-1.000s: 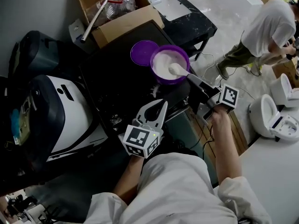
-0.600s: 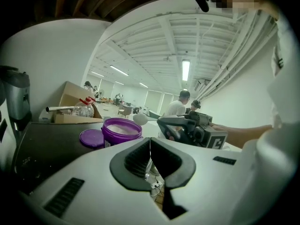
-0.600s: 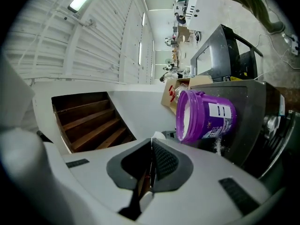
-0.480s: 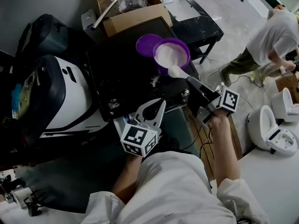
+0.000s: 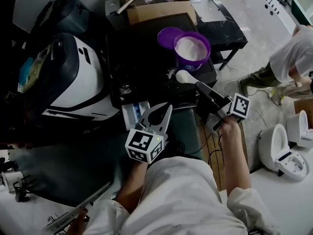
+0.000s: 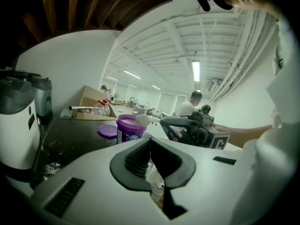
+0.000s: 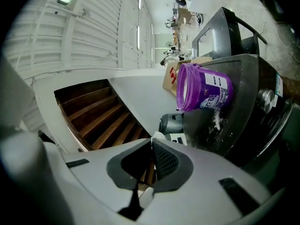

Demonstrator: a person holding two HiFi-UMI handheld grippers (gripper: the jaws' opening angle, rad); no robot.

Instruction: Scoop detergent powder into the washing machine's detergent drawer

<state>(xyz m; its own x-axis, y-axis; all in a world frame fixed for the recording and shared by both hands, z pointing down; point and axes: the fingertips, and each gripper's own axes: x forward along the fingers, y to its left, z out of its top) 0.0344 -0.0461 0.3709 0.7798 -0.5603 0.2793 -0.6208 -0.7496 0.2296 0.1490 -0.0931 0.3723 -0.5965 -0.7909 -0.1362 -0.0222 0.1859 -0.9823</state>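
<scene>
A purple tub (image 5: 191, 50) of white powder stands open on the black washing machine top (image 5: 142, 67), its lid (image 5: 169, 35) beside it. My right gripper (image 5: 199, 85) is shut on the handle of a white spoon (image 5: 186, 77), whose heaped bowl hangs over the machine's front edge, just clear of the tub. The detergent drawer (image 5: 134, 115) stands pulled out below. My left gripper (image 5: 165, 110) is shut and empty, just right of the drawer. The left gripper view shows the tub (image 6: 131, 128) and spoon (image 6: 142, 120) beyond the left gripper (image 6: 150, 139). The right gripper view shows the tub (image 7: 204, 93) beyond the right gripper (image 7: 152, 142).
A cardboard box (image 5: 156, 6) with a bottle sits behind the machine. A large white and black appliance (image 5: 73, 77) stands at its left. A black table (image 5: 215, 18) is at the back right, a person (image 5: 293, 58) stoops beyond it, and white fixtures (image 5: 288, 151) lie on the floor.
The right gripper has drawn the loaded spoon out of the tub toward the machine's front edge. The head view has swung, bringing the drawer into sight. The left gripper has stayed low.
</scene>
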